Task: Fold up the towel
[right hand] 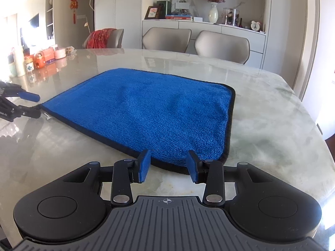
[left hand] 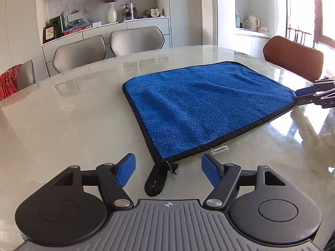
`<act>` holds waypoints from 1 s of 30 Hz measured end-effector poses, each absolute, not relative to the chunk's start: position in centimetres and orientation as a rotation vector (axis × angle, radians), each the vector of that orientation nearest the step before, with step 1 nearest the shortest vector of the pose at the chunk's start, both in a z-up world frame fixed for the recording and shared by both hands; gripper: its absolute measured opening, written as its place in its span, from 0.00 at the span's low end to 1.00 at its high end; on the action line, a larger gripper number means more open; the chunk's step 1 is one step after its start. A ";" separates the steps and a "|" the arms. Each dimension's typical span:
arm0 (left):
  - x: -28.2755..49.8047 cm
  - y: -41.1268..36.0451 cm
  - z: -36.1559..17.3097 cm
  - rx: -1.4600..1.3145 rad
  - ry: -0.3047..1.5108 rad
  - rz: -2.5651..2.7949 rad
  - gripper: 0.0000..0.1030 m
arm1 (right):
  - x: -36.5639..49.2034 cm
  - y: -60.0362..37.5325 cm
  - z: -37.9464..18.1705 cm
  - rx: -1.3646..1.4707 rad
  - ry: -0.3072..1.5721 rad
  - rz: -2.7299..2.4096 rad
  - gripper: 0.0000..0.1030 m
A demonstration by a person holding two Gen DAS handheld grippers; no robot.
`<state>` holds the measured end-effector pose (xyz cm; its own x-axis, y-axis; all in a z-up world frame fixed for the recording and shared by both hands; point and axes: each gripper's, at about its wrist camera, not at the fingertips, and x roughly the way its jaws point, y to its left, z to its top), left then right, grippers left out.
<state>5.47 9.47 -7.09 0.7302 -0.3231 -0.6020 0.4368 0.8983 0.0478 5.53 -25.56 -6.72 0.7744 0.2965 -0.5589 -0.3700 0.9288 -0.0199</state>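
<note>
A blue towel point(left hand: 205, 108) with a black hem lies spread flat on the marble table point(left hand: 62, 125). Its near corner carries a black hanging loop point(left hand: 155, 179), which lies between the fingers of my open left gripper point(left hand: 168, 168). In the right wrist view the towel point(right hand: 150, 113) fills the middle, and my right gripper point(right hand: 169, 164) stands open at its other near corner, the hem just beyond the fingertips. Each gripper also shows in the other's view: the right gripper point(left hand: 299, 96) at the towel's right corner, the left gripper point(right hand: 34, 104) at its left corner.
A small clear tag point(left hand: 219, 149) sticks out of the near hem. Jars and bottles point(right hand: 35, 60) crowd the table's far left. Two grey chairs point(right hand: 194, 41) stand behind the table, a brown chair point(left hand: 293, 56) on the right, and a chair with red cloth point(right hand: 102, 38).
</note>
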 end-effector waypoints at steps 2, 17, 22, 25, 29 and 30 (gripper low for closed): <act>5.6 9.8 -7.1 0.176 0.635 -0.441 0.62 | 5.4 -25.6 -6.6 -0.124 0.578 0.365 0.38; 6.8 8.8 -6.1 0.293 0.641 -0.514 0.06 | 4.8 -24.6 -5.8 -0.125 0.551 0.418 0.39; 6.9 8.4 -4.9 0.313 0.611 -0.514 0.06 | 4.9 -22.1 -5.5 -0.167 0.547 0.506 0.41; 7.0 8.2 -4.1 0.324 0.593 -0.514 0.06 | 5.1 -19.0 -5.3 -0.218 0.528 0.603 0.41; 7.0 7.9 -3.3 0.342 0.574 -0.517 0.06 | 5.5 -14.0 -5.1 -0.319 0.466 0.713 0.41; 7.0 7.8 -3.3 0.348 0.576 -0.522 0.06 | 5.7 -13.1 -5.1 -0.337 0.453 0.728 0.41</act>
<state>7.01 7.79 -3.25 0.7154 -0.3672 -0.5944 0.5557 0.8148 0.1655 5.69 -13.07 -5.06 0.6580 0.5579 -0.5058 -0.7000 0.7007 -0.1377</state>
